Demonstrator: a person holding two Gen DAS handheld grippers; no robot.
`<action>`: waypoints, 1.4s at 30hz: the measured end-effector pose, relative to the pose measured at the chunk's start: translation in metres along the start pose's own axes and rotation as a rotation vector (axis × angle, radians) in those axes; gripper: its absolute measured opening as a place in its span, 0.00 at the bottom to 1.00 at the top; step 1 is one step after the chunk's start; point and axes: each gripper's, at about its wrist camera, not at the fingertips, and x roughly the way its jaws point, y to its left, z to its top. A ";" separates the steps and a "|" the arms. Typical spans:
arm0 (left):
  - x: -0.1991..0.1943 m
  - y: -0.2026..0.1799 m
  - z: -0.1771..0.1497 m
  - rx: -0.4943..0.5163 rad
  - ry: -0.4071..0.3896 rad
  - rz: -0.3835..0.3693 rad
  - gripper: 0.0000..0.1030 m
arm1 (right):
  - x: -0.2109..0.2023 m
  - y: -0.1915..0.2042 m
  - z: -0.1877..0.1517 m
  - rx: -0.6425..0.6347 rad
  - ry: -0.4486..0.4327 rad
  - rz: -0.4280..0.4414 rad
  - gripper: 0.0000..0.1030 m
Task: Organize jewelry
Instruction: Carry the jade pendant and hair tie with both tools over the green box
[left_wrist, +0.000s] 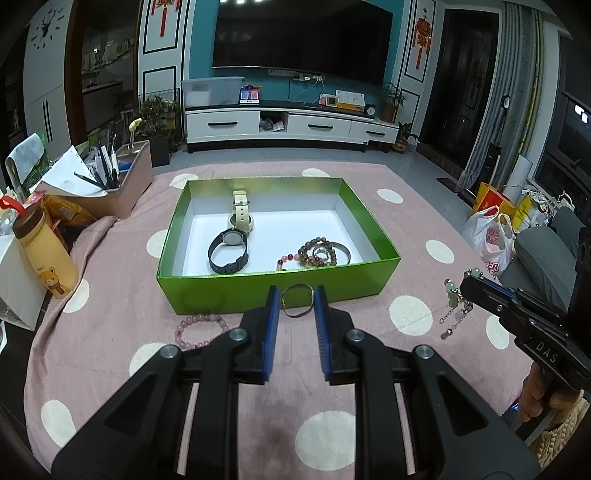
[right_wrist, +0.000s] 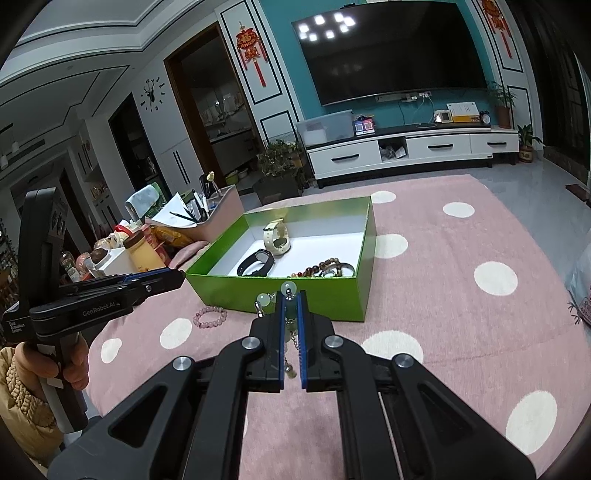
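Both hands are mid-carry, each with a piece of jewelry bound for the green box that sits open on the pink polka-dot cloth over the worktop. The left tool pinches a thin gold-and-dark bangle between its blue pads, the ring squeezed a little out of round, and holds it just short of the box's near wall. The right tool is pressed almost together on a pale green bead bracelet; from the left camera its chain and charms hang loose below the fingertips, off to the right of the box. Inside the box already lie a cream watch, a dark watch, a tangle of brown and red bead bracelets and a silver bangle. One pink bead bracelet lies on the cloth outside, in front of the box's near left corner. I'd say the next move calls for lifting each piece clear over the near wall before letting go, with the dangling chain needing extra height so it doesn't catch the rim. The bare white floor in the middle looks the best place to drop them. After that the pink one wants fetching.
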 end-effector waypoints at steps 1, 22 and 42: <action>0.000 0.000 0.001 0.001 -0.002 0.001 0.18 | 0.001 0.000 0.001 -0.002 -0.001 0.001 0.05; 0.014 -0.002 0.023 0.023 -0.021 0.002 0.18 | 0.019 0.001 0.022 -0.007 -0.035 0.009 0.05; 0.049 0.004 0.056 0.024 -0.020 0.020 0.18 | 0.049 0.000 0.054 -0.019 -0.050 -0.006 0.05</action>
